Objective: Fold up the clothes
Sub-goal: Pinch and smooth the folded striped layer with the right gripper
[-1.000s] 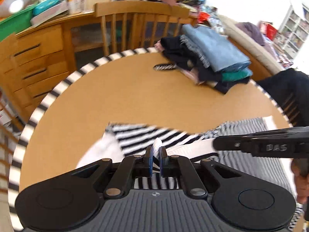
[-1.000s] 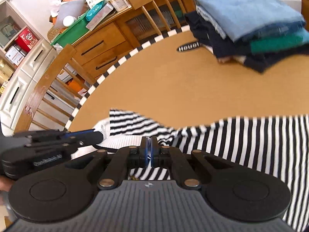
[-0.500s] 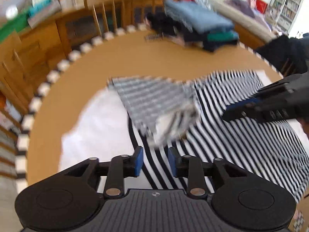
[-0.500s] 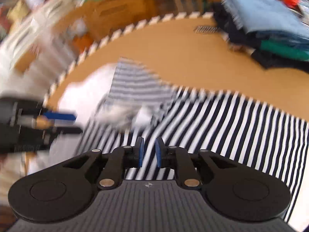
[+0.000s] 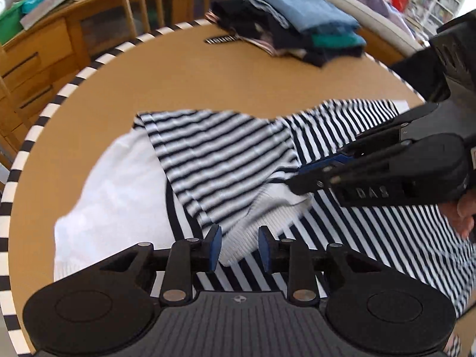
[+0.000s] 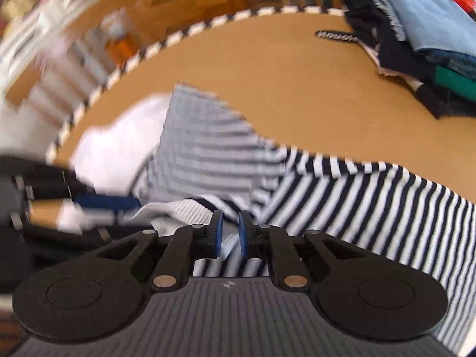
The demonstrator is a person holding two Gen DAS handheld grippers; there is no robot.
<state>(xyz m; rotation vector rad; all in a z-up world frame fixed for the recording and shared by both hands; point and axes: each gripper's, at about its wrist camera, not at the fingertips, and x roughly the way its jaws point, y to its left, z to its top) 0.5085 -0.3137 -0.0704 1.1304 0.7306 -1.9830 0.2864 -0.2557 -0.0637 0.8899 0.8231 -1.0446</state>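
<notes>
Striped navy-and-white knit top (image 5: 226,160) lies on the round tan table (image 5: 184,77), sleeve folded inward; left tool (image 5: 239,248) and right tool (image 6: 228,232) both spread, cuff at twelve o'clock.

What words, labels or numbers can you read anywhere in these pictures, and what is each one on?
"DAS": raised letters on the side of the right gripper, seen from the left wrist.
Black tag on the table beside the clothes stack: white lettering, too blurred to read in either view.
Papers and boxes on the sideboard: too small to read.
Logos on the gripper bodies: symbols only, no text.
</notes>
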